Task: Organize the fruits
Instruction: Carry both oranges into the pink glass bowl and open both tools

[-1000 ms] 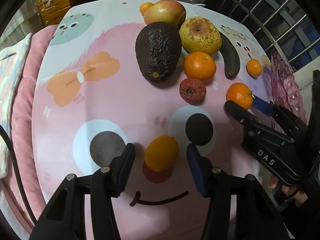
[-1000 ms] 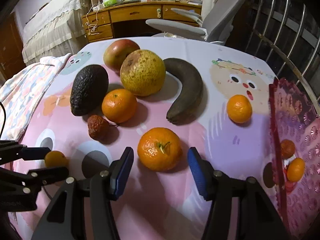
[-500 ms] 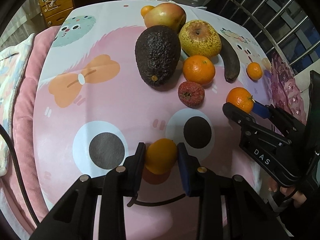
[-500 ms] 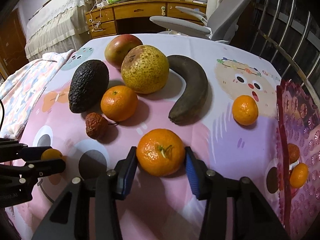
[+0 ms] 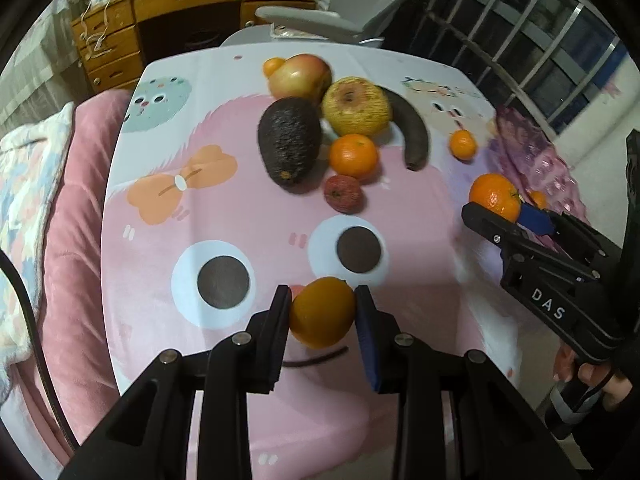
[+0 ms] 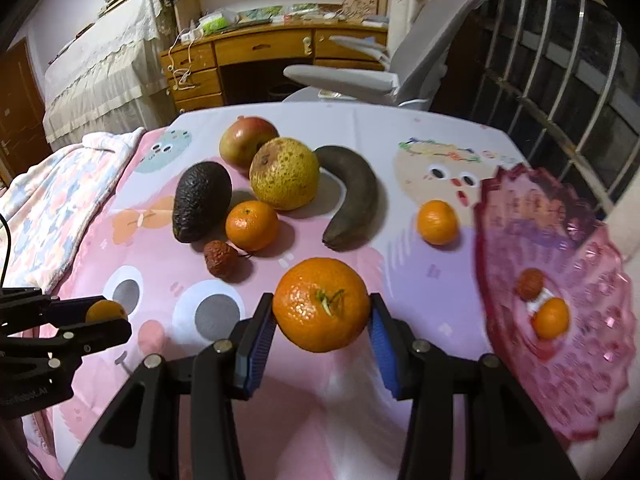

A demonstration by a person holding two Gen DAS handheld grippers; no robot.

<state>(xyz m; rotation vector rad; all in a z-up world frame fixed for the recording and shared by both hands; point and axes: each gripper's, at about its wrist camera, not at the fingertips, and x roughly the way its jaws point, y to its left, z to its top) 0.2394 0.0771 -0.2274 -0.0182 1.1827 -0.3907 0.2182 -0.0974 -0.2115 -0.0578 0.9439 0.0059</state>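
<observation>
My left gripper is shut on a small smooth orange fruit, held just above the pink cartoon tablecloth. My right gripper is shut on a larger mandarin with a green stem, also lifted off the cloth. In the right wrist view the left gripper shows at the left edge with its fruit. A pink glass dish at the right holds a small orange fruit and a dark red one.
On the cloth lie an avocado, a mandarin, a shrivelled red fruit, a yellow spotted pear, an apple, a blackened banana and a small mandarin. A desk and grey chair stand behind; a bed lies left.
Both grippers closed on their fruits, then rose with them off the cloth. The view has tilted up, showing more of the room.
</observation>
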